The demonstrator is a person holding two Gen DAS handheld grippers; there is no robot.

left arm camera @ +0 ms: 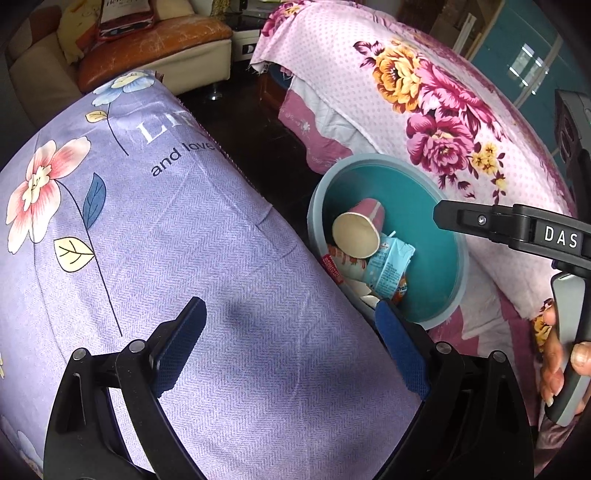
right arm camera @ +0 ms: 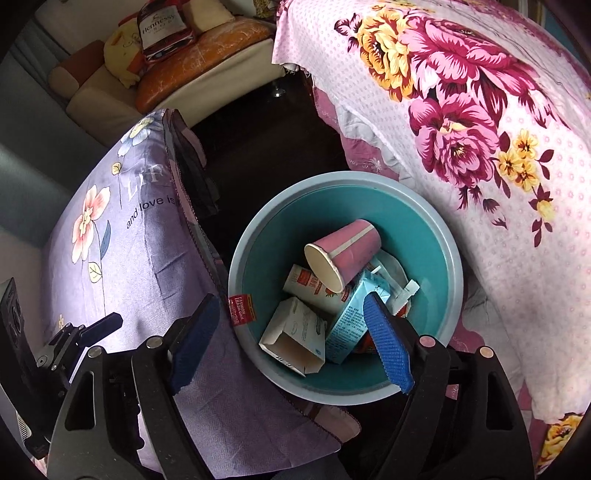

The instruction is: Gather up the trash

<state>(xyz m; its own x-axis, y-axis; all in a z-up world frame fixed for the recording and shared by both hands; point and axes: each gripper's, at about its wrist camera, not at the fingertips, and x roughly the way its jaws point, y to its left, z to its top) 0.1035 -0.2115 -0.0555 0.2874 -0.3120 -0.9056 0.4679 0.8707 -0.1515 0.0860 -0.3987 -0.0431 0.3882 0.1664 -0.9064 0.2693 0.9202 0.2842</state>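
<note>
A teal bin with a grey rim stands on the dark floor between two beds and also shows in the left wrist view. In it lie a pink paper cup, a light blue drink carton, a white open box and a strawberry-print cup. My right gripper is open and empty above the bin's near rim. My left gripper is open and empty above the purple flowered cloth. The right gripper's black body shows at the right of the left wrist view.
A pink flowered bedspread lies right of the bin. The purple cloth covers the surface on the left. A sofa with an orange cushion and a Hennessy box stands at the back. Dark floor runs between them.
</note>
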